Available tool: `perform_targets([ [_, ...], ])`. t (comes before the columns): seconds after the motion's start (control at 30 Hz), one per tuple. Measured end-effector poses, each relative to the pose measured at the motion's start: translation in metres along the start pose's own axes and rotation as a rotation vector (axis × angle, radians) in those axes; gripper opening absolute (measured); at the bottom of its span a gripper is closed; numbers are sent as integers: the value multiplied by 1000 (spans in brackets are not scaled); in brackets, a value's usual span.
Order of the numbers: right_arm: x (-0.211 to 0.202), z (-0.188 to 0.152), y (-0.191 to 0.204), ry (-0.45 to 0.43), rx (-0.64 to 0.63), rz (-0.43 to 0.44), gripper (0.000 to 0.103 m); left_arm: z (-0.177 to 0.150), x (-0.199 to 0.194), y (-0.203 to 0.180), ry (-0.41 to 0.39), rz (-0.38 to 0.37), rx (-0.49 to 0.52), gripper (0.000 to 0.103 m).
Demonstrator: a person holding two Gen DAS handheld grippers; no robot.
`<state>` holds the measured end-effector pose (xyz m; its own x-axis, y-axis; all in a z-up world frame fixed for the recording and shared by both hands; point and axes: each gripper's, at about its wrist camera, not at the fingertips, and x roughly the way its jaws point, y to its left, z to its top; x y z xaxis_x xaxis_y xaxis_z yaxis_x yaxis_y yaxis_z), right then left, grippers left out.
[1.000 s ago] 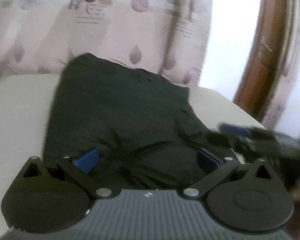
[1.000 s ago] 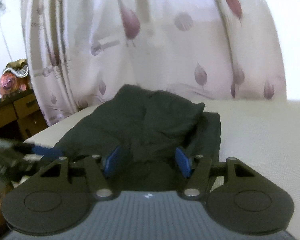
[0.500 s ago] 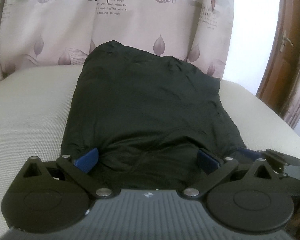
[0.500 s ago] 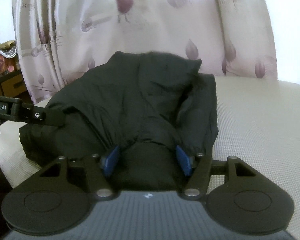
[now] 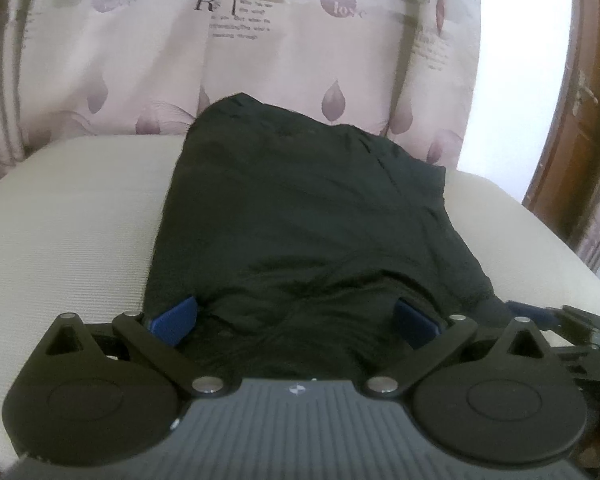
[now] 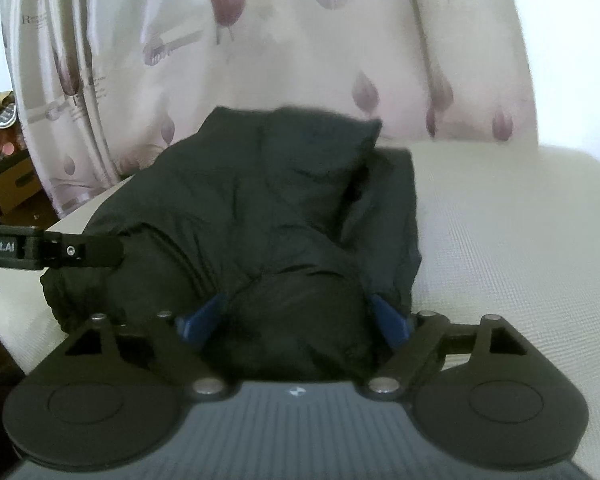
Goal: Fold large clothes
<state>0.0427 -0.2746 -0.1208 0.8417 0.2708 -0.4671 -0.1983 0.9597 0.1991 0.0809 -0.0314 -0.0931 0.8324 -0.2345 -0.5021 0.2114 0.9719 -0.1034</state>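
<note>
A black garment [image 5: 300, 208] lies in a folded heap on a cream cushioned surface [image 5: 67, 216]. It also shows in the right wrist view [image 6: 259, 208]. My left gripper [image 5: 293, 320] stands open, its blue pads either side of a bulge at the garment's near edge. My right gripper [image 6: 293, 318] is also open, with a fold of the black cloth bulging between its pads. The right gripper's fingers [image 5: 556, 316] show at the right edge of the left wrist view. The left gripper's finger [image 6: 59, 250] reaches in from the left in the right wrist view, touching the garment.
A pale curtain [image 5: 259, 40] with purple leaf prints hangs right behind the cushion. A brown wooden door frame [image 5: 580, 120] stands at the right. A wooden cabinet [image 6: 3, 188] with ornaments sits at the far left in the right wrist view.
Both grippers have drawn back and lifted slightly; the garment has settled flatter and now looks farther away. Both pairs of jaws stay open.
</note>
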Motion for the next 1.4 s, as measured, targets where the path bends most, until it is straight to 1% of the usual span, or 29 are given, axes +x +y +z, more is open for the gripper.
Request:
perform_targets([
  [0.1, -13, 0, 5, -31, 4, 6, 85, 2, -8, -3, -23, 32, 17, 103],
  [0.3, -36, 6, 10, -82, 6, -14, 87, 7, -29, -10, -86, 81, 49, 103],
  [0.37, -41, 8, 11, -89, 13, -30, 87, 11, -36, -15, -106, 125, 65, 103],
  [0.43, -49, 9, 12, -109, 30, -45, 87, 14, -46, -20, -147, 158, 82, 103],
  [0.47, -52, 11, 13, -119, 34, -58, 88, 16, -54, -22, -182, 162, 86, 103],
  [0.5, -57, 12, 15, -129, 35, -80, 91, 17, -62, -24, -218, 159, 84, 103],
  [0.6, -71, 16, 20, -179, 43, -159, 93, 25, -84, -33, -282, 158, 83, 103],
  [0.67, -82, 19, 22, -232, 52, -196, 97, 32, -97, -42, -315, 189, 123, 103],
  [0.7, -88, 21, 23, -254, 51, -196, 102, 34, -102, -48, -333, 217, 137, 103],
  [0.77, -101, 23, 26, -299, 27, -181, 103, 39, -116, -53, -376, 263, 109, 103],
  [0.83, -111, 28, 31, -308, 4, -186, 103, 44, -131, -52, -421, 262, 56, 103],
  [0.87, -114, 30, 32, -308, -1, -187, 103, 46, -138, -51, -434, 255, 28, 103],
  [0.9, -118, 32, 33, -308, 1, -190, 103, 48, -144, -51, -442, 266, 5, 103],
  [0.93, -121, 34, 33, -305, 6, -191, 103, 49, -150, -52, -451, 308, -13, 103],
  [1.0, -123, 37, 34, -281, 1, -186, 103, 50, -159, -56, -489, 427, -57, 103],
  [1.03, -124, 39, 36, -273, -7, -182, 103, 49, -161, -55, -504, 435, -75, 103],
  [1.1, -126, 41, 39, -276, -26, -171, 103, 52, -162, -51, -480, 355, -85, 103],
  [1.13, -126, 41, 41, -279, -32, -166, 103, 54, -161, -50, -460, 336, -82, 103],
  [1.2, -127, 41, 43, -284, -36, -155, 103, 54, -159, -52, -438, 331, -67, 103],
  [1.33, -126, 41, 48, -282, -48, -160, 103, 50, -155, -55, -392, 285, -18, 103],
  [1.4, -127, 41, 50, -281, -56, -160, 103, 46, -150, -57, -385, 288, 13, 103],
])
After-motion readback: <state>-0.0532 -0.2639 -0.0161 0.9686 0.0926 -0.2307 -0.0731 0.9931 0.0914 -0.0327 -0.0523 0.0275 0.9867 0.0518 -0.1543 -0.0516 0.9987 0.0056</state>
